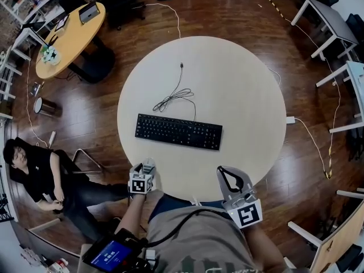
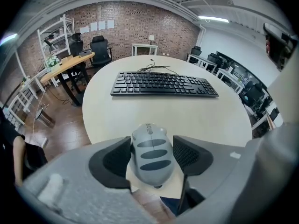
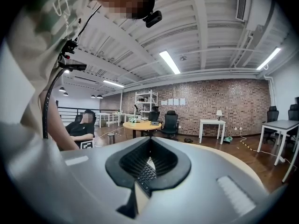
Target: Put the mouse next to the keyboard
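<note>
A grey mouse (image 2: 152,154) with dark stripes sits between the jaws of my left gripper (image 2: 150,157), which is shut on it, above the near rim of the round table (image 2: 196,120). In the head view the mouse (image 1: 148,165) shows at the tip of the left gripper (image 1: 143,174), at the table's near edge. The black keyboard (image 1: 178,131) lies across the table's middle, its coiled cable (image 1: 173,97) behind it. The keyboard (image 2: 163,84) is well ahead of the mouse. My right gripper (image 1: 230,180) is shut on nothing, near the table's front edge; a strip of keyboard (image 3: 145,173) shows through its tips.
A person in black (image 1: 40,175) sits on the floor to the left. A wooden oval table (image 1: 71,36) stands at the far left, white desks (image 1: 327,24) at the right. A white cable (image 1: 310,141) trails over the wooden floor at the right.
</note>
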Available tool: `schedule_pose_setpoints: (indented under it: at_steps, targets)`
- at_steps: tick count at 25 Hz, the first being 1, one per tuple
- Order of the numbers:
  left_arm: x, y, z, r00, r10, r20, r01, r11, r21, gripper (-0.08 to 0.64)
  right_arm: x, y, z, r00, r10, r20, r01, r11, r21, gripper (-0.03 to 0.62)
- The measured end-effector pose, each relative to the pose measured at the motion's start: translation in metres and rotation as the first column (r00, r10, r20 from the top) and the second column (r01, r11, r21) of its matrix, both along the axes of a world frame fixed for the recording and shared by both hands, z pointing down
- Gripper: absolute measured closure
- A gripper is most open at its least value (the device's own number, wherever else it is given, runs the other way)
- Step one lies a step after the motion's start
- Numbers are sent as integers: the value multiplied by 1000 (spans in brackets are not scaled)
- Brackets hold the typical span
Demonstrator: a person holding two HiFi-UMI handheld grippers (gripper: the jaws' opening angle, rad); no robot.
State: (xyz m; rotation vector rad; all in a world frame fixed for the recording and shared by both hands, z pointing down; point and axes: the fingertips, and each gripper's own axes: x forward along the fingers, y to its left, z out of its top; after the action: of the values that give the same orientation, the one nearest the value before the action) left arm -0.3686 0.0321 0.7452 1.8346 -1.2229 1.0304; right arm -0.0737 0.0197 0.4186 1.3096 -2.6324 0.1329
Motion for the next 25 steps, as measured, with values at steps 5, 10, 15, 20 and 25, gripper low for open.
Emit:
schedule_pose_setpoints:
  at_steps: [5, 10, 15, 20, 25]
  targets:
    - [12, 10, -1, 998, -57, 6, 57, 998, 8, 264, 24, 11, 14, 999, -49, -17, 49, 999, -20, 588]
    - [23, 24, -2, 998, -68, 14, 68, 998, 10, 261, 41, 22, 25, 996, -90, -18, 90, 996, -23, 588]
    - [38, 38, -2, 999, -52, -4, 52, 999, 14, 261, 59, 21, 25, 998, -60, -8, 60, 998, -8, 588]
    - [48, 50, -1, 1000, -31, -5, 31, 1000, 6, 261, 72, 25, 29, 999, -34, -17, 34, 999, -22, 588]
    - [55, 55, -2, 1000, 13, -5, -13, 999, -36, 261, 82, 28, 31, 1000, -18, -15, 18, 999, -28, 588]
